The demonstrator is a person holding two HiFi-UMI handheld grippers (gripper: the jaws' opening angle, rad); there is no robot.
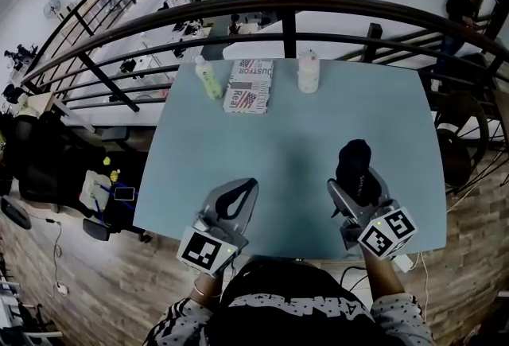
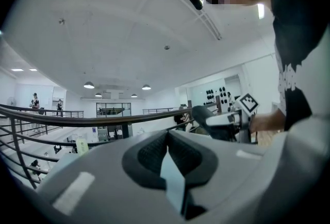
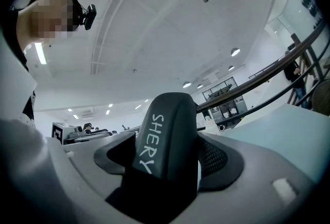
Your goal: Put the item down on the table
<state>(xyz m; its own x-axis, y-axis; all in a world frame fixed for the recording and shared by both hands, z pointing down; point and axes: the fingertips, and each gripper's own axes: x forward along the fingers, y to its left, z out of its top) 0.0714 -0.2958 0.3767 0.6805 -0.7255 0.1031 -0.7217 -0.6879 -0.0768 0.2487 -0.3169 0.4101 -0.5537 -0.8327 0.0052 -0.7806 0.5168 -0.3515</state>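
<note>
You're clamping the black item [image 1: 355, 161] in your right gripper [image 1: 358, 192] over the table's [image 1: 302, 130] near edge, while your left gripper [image 1: 248, 187] is hovering alongside, jaws pressed together, empty.

Table [image 1: 302, 130]: pale blue-green, plain. Item [image 1: 355, 160]: black, white lettering. Left gripper [image 1: 245, 189], right gripper [image 3: 170, 140]: grey, black pads, black-and-white square markers. Box [image 1: 249, 86], upper centre: red, white, blue print. Bottle [image 1: 208, 79]: pale green. Floor [image 1: 469, 257]: brown wood-grain.
</note>
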